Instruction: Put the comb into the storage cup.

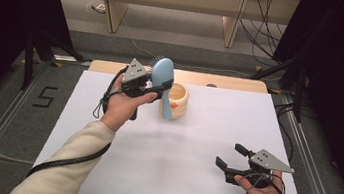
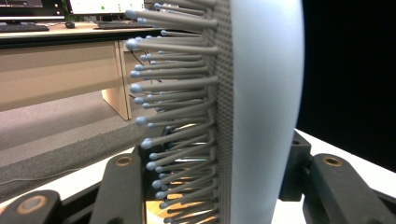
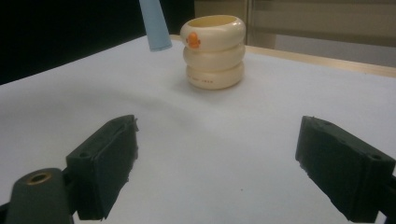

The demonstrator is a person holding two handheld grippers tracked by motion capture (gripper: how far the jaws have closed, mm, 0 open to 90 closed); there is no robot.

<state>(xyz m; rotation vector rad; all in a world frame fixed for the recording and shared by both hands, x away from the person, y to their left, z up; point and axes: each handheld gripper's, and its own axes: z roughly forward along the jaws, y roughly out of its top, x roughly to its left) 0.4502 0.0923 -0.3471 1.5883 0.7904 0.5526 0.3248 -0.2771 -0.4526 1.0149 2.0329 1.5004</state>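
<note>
The step in hand seems to be the placing of the hairbrush into the holder. The left gripper (image 1: 154, 85) is closed on the light blue plastic hairbrush with grey, ball-tipped bristles (image 1: 163, 78) and holds it in the air. The landmark is the cream-coloured cup made of three stacked rings, with a small orange figure on its side (image 1: 176, 100), which stands on the white table (image 1: 194, 145).

In the high view the brush head is up and to the left of the cup, and the handle goes down in front of the cup's left side. In the right gripper view the end of the handle (image 3: 155, 25) hangs just left of the cup's (image 3: 215, 51) top ring, outside the opening and above the table. In the left gripper view the jaws press the brush head (image 2: 261, 107) from both sides, bristles to one side and smooth back to the other.

I judge that the next move calls for lifting the brush a little, bringing the handle end over the cup's opening, and lowering it straight.

The right gripper (image 1: 230, 156) rests on the table well apart from the cup, nearer to the person, with jaws wide and nothing between them.
</note>
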